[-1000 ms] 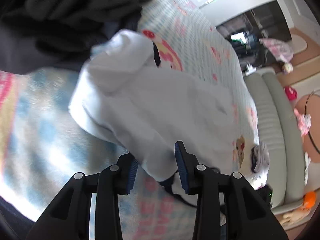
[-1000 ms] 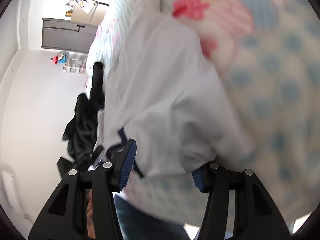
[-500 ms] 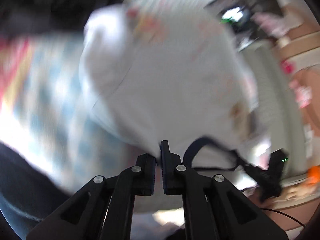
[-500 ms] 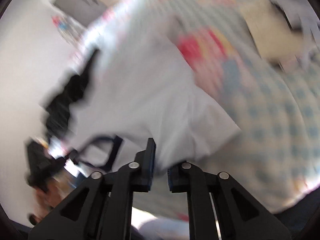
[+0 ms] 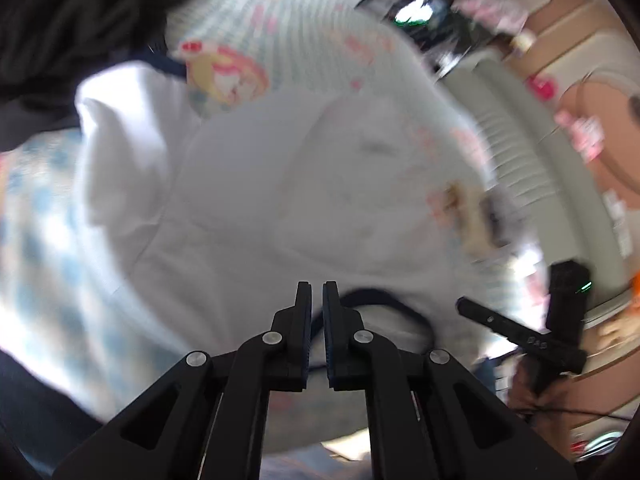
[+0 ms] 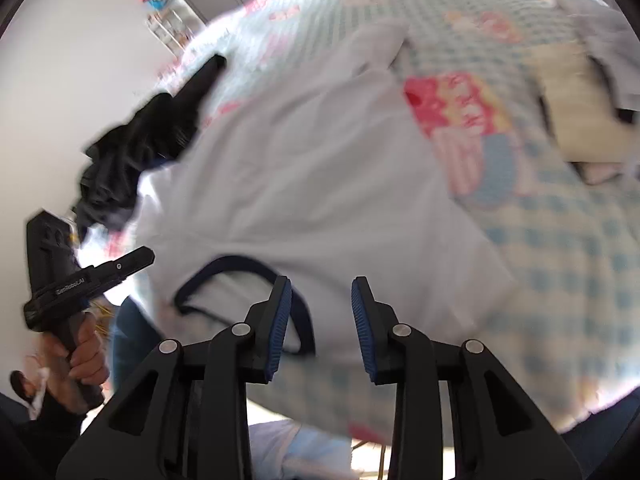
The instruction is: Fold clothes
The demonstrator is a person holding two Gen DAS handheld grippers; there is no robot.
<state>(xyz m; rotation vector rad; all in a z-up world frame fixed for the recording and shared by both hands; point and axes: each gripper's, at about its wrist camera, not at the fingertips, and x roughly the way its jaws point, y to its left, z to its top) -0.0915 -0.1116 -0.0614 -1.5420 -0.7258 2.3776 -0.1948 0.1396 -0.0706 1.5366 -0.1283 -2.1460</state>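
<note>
A white T-shirt [image 5: 256, 200] with a dark navy collar [image 5: 384, 300] lies spread on the patterned bedspread [image 5: 40, 216], collar end toward me. In the right wrist view the shirt [image 6: 320, 168] fills the middle, its collar [image 6: 224, 272] just left of my fingers. My left gripper [image 5: 317, 300] is nearly shut, its fingers by the shirt's collar edge; no cloth shows between them. My right gripper [image 6: 321, 300] is open over the shirt's near shoulder edge. Each gripper shows in the other's view: the right one [image 5: 520, 332] and the left one [image 6: 88, 280].
A heap of dark clothes [image 5: 72, 20] lies on the bed beyond the shirt, also in the right wrist view [image 6: 132, 152]. A grey garment and a beige pillow [image 6: 572, 92] lie at the far right. A ribbed bed frame [image 5: 532, 176] and cluttered floor lie beyond the edge.
Both grippers closed on the shirt's near edge and drew it toward me, spreading it flat. The right gripper has since opened and let go; the left stays nearly shut.
</note>
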